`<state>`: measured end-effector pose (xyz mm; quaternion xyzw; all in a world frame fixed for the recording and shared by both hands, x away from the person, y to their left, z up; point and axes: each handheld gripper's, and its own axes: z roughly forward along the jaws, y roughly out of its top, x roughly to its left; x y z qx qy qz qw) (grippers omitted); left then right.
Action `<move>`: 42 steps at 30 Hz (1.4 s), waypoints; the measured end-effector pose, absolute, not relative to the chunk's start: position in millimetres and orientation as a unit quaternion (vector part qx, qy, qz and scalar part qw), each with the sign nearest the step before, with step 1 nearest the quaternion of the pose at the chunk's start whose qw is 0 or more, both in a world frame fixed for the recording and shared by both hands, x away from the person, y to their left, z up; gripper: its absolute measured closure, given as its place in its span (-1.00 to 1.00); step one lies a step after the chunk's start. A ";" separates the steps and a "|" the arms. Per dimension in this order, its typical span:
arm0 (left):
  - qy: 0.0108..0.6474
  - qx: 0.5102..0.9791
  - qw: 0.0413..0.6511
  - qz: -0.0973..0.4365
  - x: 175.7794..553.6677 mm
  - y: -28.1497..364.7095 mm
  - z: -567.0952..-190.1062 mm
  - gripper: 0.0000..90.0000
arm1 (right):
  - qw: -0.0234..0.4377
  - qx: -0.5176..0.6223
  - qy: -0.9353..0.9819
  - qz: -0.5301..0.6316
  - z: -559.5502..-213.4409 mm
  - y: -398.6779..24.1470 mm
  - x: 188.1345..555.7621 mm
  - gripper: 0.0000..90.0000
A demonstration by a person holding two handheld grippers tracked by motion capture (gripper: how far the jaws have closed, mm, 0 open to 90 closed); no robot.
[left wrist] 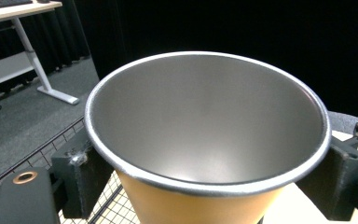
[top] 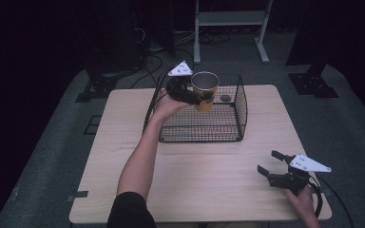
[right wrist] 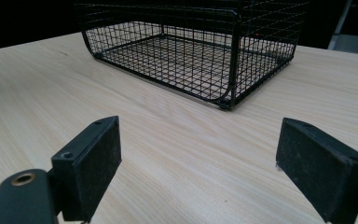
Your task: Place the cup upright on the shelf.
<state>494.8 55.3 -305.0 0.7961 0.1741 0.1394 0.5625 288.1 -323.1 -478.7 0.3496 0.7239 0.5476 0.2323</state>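
Left gripper [top: 204,97]: your jaws clamp the yellow cup [top: 205,91] above the wire basket [top: 240,114].
Cup base: cropped in your left gripper view.
Right gripper [top: 271,163]: jaws spread, empty, over the table [top: 204,180].

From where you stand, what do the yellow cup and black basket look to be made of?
The yellow cup with silver rim looks like metal: dull grey, softly reflective inside, the outside apparently coated. The black mesh basket looks like thin coated wire in a fine grid.

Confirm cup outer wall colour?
Orange-yellow outside, silver metal inside on the cup; the left gripper view shows it best.
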 end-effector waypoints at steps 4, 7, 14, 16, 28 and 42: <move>0.174 0.793 0.568 0.136 502.2 53.0 -310.9 -0.69 | 0.232 0.349 0.724 0.547 -478.7 -323.1 288.1 -0.71; 0.179 0.795 0.565 0.129 508.4 51.5 -317.7 -0.69 | 0.232 0.349 0.724 0.547 -478.7 -323.1 288.1 -0.71; 0.186 0.802 0.556 0.111 523.3 43.6 -330.6 -0.69 | 0.232 0.348 0.725 0.547 -478.7 -322.7 287.9 -0.71; 0.186 0.805 0.552 0.108 527.1 40.2 -333.2 -0.69 | 0.231 0.348 0.725 0.547 -478.7 -323.1 288.0 -0.71; 0.191 0.817 0.535 0.096 547.1 30.8 -356.9 -0.69 | 0.232 0.350 0.724 0.547 -478.7 -323.6 288.3 -0.71; 0.204 0.832 0.509 0.078 559.1 26.6 -380.1 -0.69 | 0.233 0.350 0.724 0.547 -478.7 -323.6 288.2 -0.71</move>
